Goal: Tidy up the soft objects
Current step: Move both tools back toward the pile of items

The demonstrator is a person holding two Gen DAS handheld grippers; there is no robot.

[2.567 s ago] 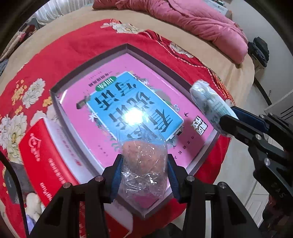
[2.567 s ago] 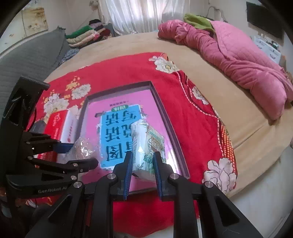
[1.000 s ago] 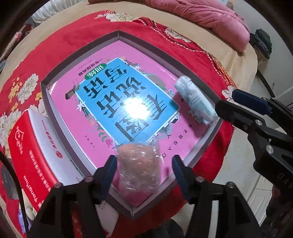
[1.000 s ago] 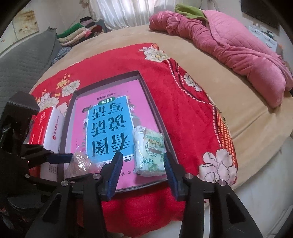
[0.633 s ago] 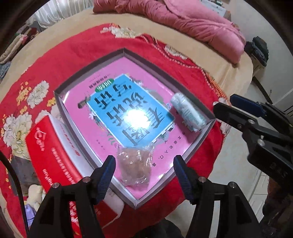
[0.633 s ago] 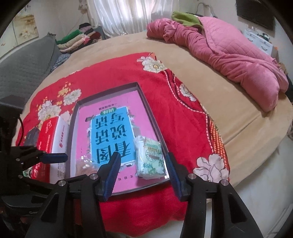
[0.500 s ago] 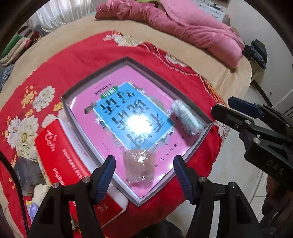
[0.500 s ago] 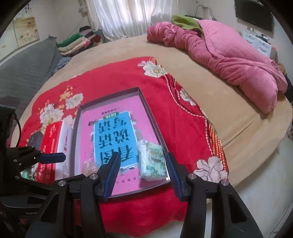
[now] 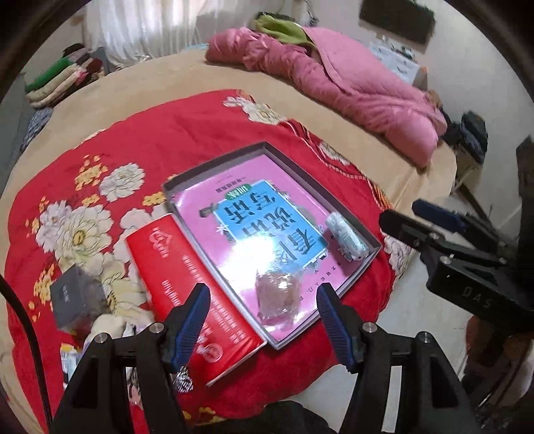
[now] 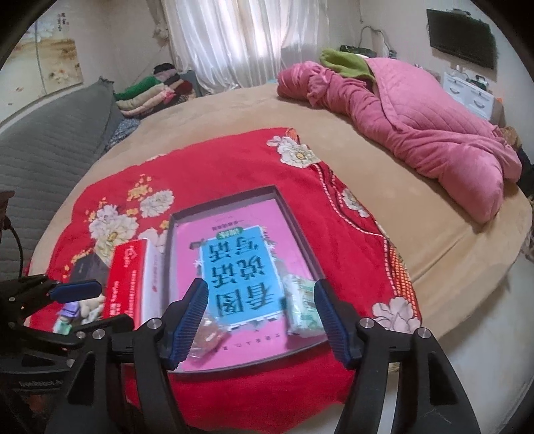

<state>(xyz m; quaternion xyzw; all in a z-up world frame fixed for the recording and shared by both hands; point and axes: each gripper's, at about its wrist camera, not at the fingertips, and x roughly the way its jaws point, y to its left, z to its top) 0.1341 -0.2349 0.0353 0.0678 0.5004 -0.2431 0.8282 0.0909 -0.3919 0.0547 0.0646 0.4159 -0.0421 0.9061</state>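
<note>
Bed [image 10: 233, 110] under red floral blanket [image 10: 233, 167] | left tool [image 9: 263, 320] spread, empty, clear-wrapped pinkish bundle [image 9: 278, 295] lying between and beyond its fingertips in tray [image 9: 363, 267] | right tool [image 10: 258, 315] jaws just opened, spread, empty, white-green tissue pack [image 10: 302, 308] in tray beside its right finger | red box [image 9: 187, 287] left of tray

Pink quilt [image 10: 430, 133] heaped on tan bed [image 10: 233, 113]; folded clothes [image 10: 150, 91] stacked by white curtains [image 10: 233, 36]; television [image 10: 462, 31] wall-mounted.
</note>
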